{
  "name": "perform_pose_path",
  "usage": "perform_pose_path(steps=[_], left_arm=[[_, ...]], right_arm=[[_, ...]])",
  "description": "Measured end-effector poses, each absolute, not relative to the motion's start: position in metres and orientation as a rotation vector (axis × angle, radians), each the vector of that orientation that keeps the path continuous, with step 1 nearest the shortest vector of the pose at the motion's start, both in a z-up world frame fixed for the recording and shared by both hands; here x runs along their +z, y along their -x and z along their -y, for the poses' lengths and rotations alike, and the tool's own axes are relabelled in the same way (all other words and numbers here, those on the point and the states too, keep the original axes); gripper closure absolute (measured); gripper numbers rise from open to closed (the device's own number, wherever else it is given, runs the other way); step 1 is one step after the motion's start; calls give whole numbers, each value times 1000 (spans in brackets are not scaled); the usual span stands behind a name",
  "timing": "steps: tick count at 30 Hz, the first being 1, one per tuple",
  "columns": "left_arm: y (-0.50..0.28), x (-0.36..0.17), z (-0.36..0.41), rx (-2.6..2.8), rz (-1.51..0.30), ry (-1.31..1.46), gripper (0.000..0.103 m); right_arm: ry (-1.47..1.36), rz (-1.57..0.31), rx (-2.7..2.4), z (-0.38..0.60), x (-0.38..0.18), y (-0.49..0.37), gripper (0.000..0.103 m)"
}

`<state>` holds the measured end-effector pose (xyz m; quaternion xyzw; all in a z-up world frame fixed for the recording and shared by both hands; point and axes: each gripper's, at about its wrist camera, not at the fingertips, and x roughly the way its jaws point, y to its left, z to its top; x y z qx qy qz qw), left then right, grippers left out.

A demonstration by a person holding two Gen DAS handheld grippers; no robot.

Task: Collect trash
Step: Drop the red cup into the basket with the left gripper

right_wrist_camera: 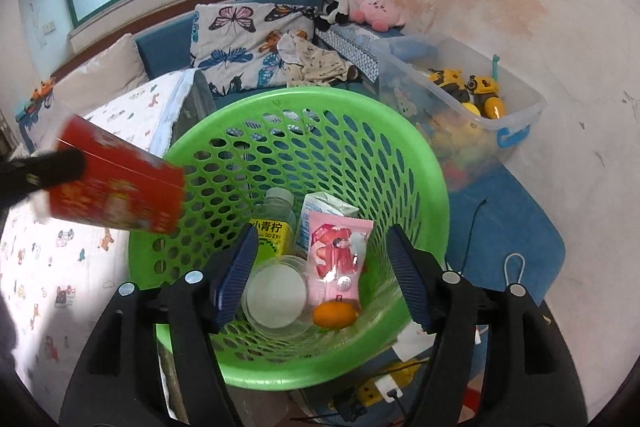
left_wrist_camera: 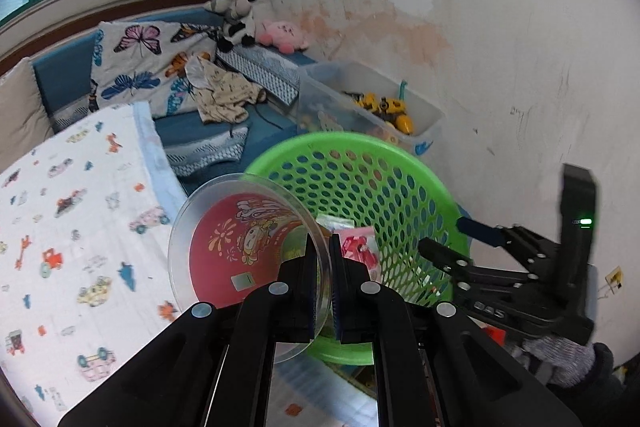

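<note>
Nearest in the right wrist view, the right tongs (right_wrist_camera: 320, 275) stand released and empty over the green basket (right_wrist_camera: 416, 163), which already holds a lime-drink bottle (right_wrist_camera: 272, 227), pink wrapper (right_wrist_camera: 340, 259), carton and orange. At the frame's left edge, the left tongs (left_wrist_camera: 322, 283) clench a red snack tub (right_wrist_camera: 120, 187) by its rim, just beside the basket; I judge it still has to go in.

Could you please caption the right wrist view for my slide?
Open right gripper above the green basket of trash; left gripper's red cup nears its rim.
</note>
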<state>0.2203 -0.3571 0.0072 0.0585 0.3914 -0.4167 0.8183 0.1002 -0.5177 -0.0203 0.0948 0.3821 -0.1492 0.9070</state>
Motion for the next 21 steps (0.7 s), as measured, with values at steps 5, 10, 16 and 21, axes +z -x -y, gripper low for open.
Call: perform_pose_path(steps=[5, 10, 16, 21], left_arm=[[-221, -10, 375, -883, -876, -146, 97], [-219, -21, 377, -886, -904, -158, 93], [-216, -17, 372, -882, -896, -155, 65], [-212, -13, 361, -891, -890, -143, 61]], right_arm=[[-212, -777, -294, 516, -19, -90, 31], [-227, -770, -287, 515, -18, -84, 30], [-245, -765, -282, 512, -19, -80, 30], [-255, -763, -273, 508, -17, -76, 30]])
